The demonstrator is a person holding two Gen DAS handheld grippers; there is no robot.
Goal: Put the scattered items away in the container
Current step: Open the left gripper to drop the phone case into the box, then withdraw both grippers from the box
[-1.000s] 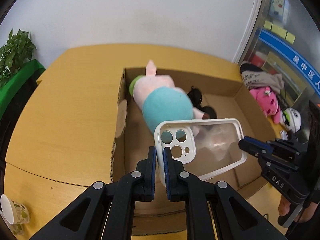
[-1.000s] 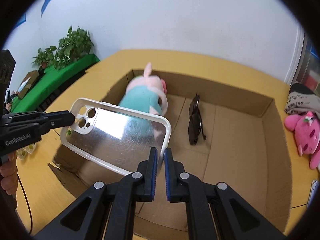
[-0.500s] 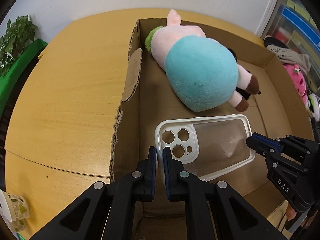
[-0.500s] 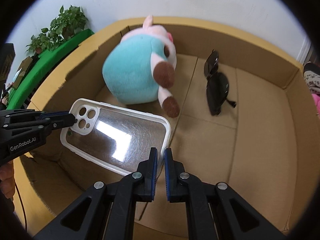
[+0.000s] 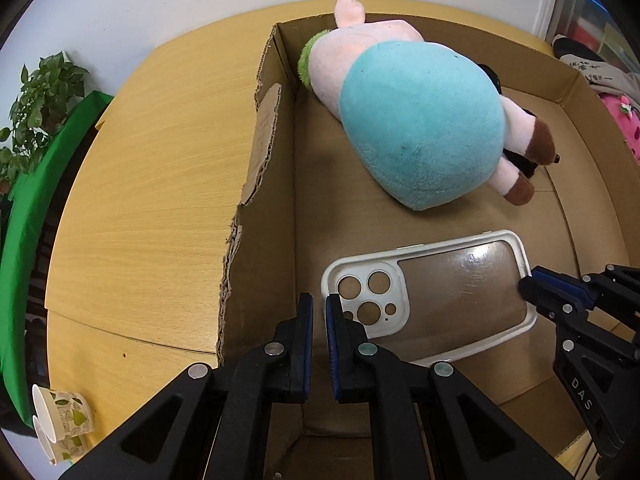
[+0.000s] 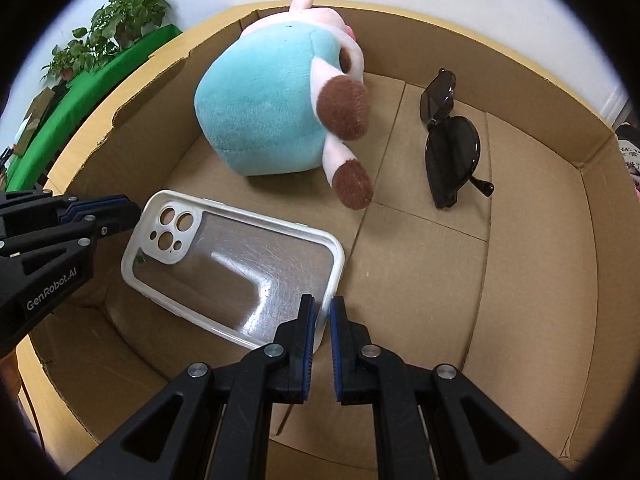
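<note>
phone case [image 5: 452,292] pinched at opposite ends, both jaws shut, over box [image 6: 532,288]

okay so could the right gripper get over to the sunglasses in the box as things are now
Probably not yet. The right gripper is shut on the phone case, shared with the left gripper. Otherwise bare box floor leads to the sunglasses.

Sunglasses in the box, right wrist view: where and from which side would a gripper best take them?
Take the sunglasses at the narrow bridge between the two lenses, coming straight down from above. They lie flat on the floor of the cardboard box, apart from the plush toy, so the top is open.
</note>
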